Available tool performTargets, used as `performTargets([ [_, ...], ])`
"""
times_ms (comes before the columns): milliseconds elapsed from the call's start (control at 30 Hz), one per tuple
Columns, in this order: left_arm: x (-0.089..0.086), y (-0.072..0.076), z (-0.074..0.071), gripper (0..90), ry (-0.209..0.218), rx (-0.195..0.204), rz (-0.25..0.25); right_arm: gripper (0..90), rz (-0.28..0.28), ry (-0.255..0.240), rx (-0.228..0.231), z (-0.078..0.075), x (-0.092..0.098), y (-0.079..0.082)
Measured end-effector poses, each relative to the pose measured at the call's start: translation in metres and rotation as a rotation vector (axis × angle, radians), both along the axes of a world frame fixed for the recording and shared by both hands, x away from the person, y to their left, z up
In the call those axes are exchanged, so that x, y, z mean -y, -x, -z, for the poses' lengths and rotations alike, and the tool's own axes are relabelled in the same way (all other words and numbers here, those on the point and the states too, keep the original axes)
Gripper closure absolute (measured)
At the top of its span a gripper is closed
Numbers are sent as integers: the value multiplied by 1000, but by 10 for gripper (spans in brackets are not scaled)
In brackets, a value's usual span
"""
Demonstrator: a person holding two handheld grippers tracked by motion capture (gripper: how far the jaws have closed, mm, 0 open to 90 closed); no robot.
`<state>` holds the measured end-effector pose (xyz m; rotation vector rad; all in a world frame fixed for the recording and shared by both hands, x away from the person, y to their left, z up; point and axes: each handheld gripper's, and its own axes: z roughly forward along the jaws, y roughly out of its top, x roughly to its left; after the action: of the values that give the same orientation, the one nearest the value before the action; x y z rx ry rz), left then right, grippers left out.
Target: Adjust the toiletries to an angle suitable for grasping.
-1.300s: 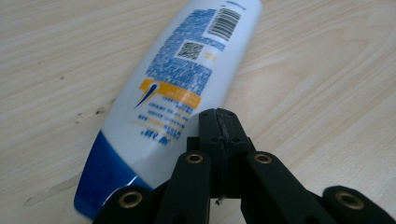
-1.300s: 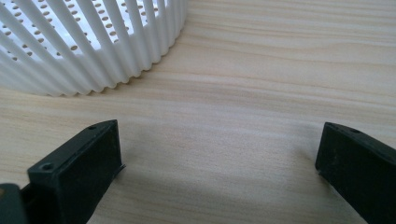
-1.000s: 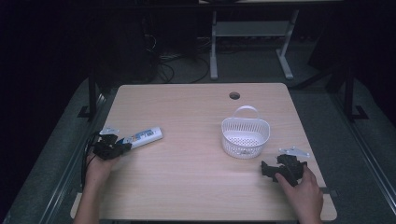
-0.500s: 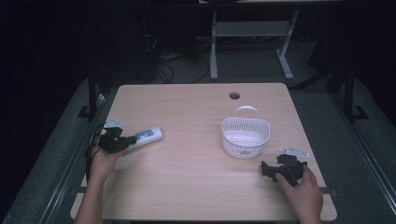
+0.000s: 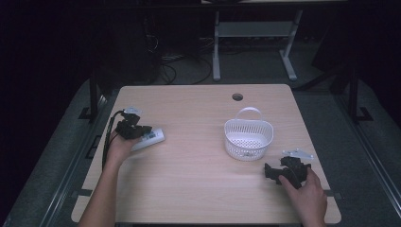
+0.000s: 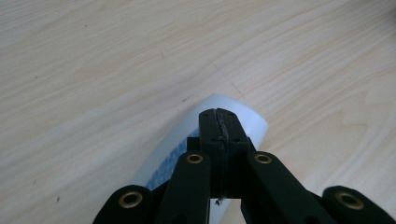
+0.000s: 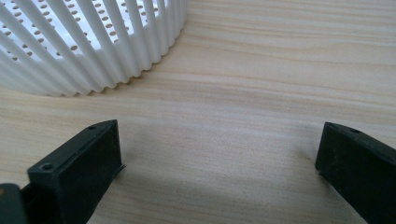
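Dark floor and cables surround a pale wooden table (image 5: 198,184), where a white slotted basket (image 5: 249,140) stands right of the middle. At the left side the left gripper (image 5: 142,130) has its jaws pressed fully together, and they sit above a white remote-like object (image 5: 150,140) that lies flat on the wood; nothing is between the jaws. In the left gripper view the closed tips cover the rounded end of this white object (image 6: 243,116). The right gripper (image 5: 270,171) rests near the basket with its jaws wide apart and empty. To do this step well, the person should probably open the left jaws first, come down across the narrow sides of the object, and close gently so it does not slide away.
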<state>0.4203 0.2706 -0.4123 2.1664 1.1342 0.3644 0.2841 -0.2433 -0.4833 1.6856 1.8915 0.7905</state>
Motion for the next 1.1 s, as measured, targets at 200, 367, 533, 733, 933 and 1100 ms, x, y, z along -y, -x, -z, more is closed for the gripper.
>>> performTargets([
  [200,7,-21,8,900,0,-13,-14,0,0,0,0,0,0,0],
  [367,6,-37,16,900,-23,-47,-35,0,0,0,0,0,0,0],
  [533,5,-46,25,900,-42,-83,-47,0,0,0,0,0,0,0],
  [733,5,-45,27,900,-42,-104,-40,0,0,0,0,0,0,0],
  [933,10,-39,24,900,-42,-107,-9,0,0,0,0,0,0,0],
  [1100,13,-32,28,900,-42,-120,11,0,0,0,0,0,0,0],
])
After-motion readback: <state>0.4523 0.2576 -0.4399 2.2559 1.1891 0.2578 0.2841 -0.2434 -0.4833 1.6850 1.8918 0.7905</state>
